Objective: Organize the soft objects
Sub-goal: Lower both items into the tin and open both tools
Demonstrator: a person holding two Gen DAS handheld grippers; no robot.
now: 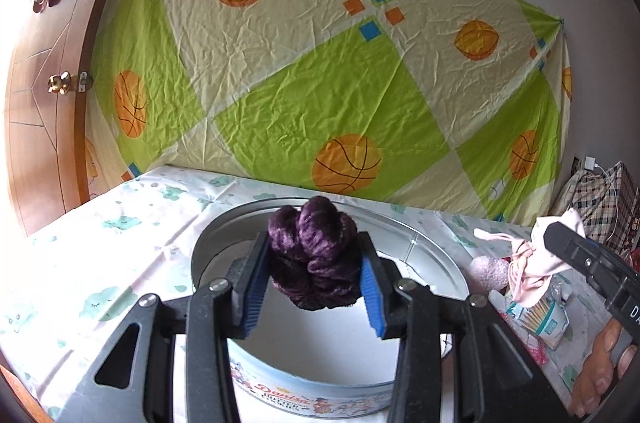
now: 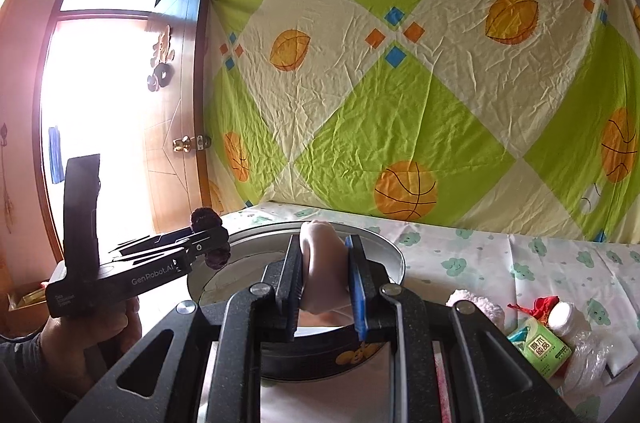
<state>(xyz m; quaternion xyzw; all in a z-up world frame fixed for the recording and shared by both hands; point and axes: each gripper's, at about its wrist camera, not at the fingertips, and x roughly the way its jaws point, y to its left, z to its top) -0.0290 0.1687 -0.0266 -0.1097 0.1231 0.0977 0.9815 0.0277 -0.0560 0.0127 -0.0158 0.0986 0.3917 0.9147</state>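
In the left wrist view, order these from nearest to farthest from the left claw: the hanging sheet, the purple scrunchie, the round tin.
1. purple scrunchie: gripped in the left claw.
2. round tin: just below and ahead, open.
3. hanging sheet: on the wall, beyond the table.

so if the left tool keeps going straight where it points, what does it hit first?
Probably the far inner wall of the round tin, since the left tool, gripping the purple scrunchie, tilts slightly down over it. Depth is unclear.
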